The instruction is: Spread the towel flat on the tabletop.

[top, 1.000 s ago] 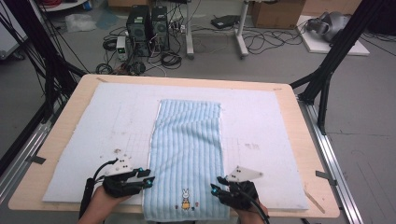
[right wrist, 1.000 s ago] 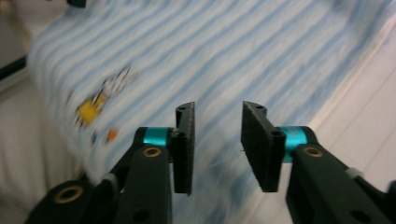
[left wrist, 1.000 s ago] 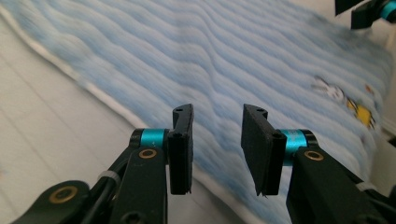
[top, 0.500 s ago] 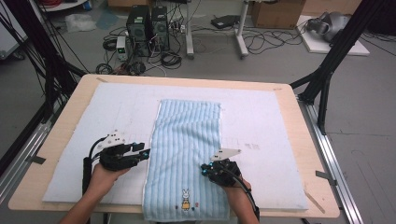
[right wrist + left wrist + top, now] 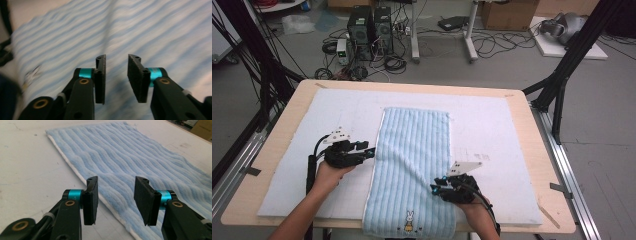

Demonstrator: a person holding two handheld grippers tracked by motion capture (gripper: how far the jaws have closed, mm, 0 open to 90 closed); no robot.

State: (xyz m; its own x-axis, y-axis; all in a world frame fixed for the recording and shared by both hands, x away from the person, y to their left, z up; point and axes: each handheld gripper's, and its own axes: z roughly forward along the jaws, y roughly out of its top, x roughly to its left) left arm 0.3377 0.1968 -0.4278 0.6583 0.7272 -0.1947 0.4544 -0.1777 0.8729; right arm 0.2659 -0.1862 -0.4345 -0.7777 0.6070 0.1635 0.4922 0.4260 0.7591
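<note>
Towel (image 5: pixel 414 170) lies flat and lengthwise down the middle of the white mat (image 5: pixel 492 135) on the desk (image 5: pixel 277 145), its near end with the small rabbit (image 5: pixel 410 220) reaching the desk's front edge. It is pale blue, ribbed, with a white hem along its left side.

Left claw (image 5: pixel 368 151) sits at the towel's left edge, about halfway along its length. In the left gripper view the left claw (image 5: pixel 115 200) has its 2 jaws wide apart with nothing between them; the white hem runs under the gap, so it looks lined up on the edge but has not closed on it.

Right claw (image 5: pixel 435 189) is over the towel's right half, nearer the front. In the right gripper view — blurred — the right claw (image 5: pixel 116 78) stands moderately open, empty, with only ribbed cloth beyond it.

My reading: this is the approach before a grasp, probably for a fold, with both claws going for the 2 long sides. The left looks nearly placed; the right looks to be inboard of its edge.

Next, each claw needs to drop until 1 jaw slides under the hem — the cloth lies flush on the mat, so a shallow angle will help — then pinch. The right should first shift outward to the right edge.
</note>
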